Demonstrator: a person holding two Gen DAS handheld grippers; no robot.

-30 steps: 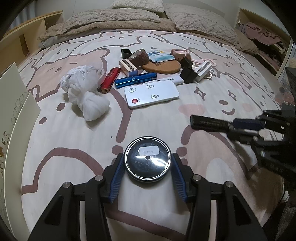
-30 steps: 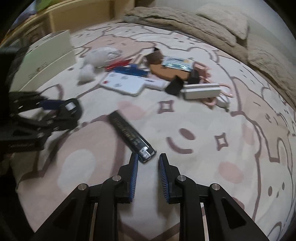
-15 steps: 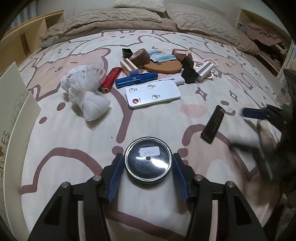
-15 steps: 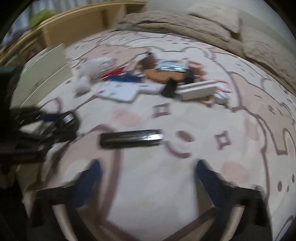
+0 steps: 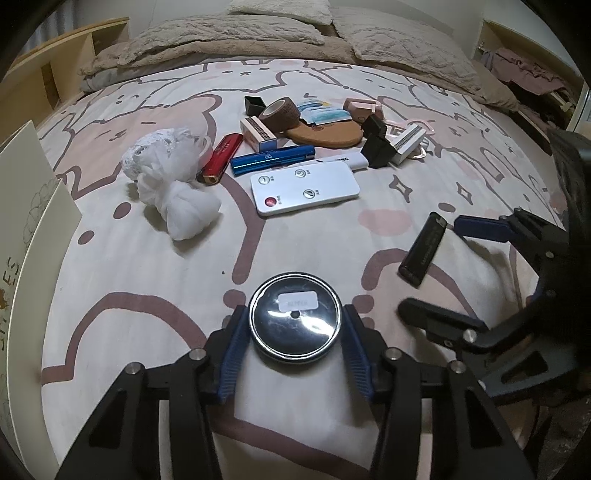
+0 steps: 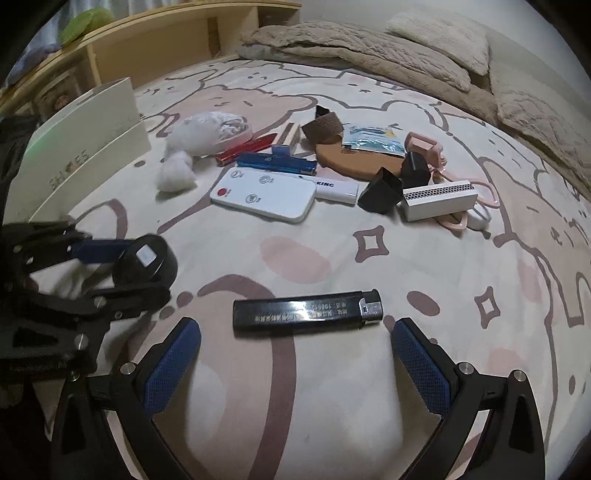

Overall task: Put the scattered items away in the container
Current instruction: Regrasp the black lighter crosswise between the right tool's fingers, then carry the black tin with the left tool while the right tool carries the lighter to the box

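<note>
While the left gripper is closing on the round tin, blue pads against its sides at 6 o'clock, the rest of the left view is mostly bed. The cover is white with pink and brown cartoon bears and stars. Beige pillows and a rumpled blanket run along the top at 12. A wooden shelf sits at 10, and some clothes are heaped in a cubby at 2. The cream box stands at the bed's edge at 9. The clutter lies around 12, with a white remote at its near edge. A black lighter lies on the cover at 3, between the right tool's spread fingers.

In the right view, the right gripper is spread wide and grasping nothing. The lighter lies flat just past the fingertips at 6, and neither pad touches it. The same bear cover fills the frame. The box is at 10 with the shelf behind it at 11, and the pillows are at 1. The clutter sits at 12, and the left tool with the tin is at 9.
</note>
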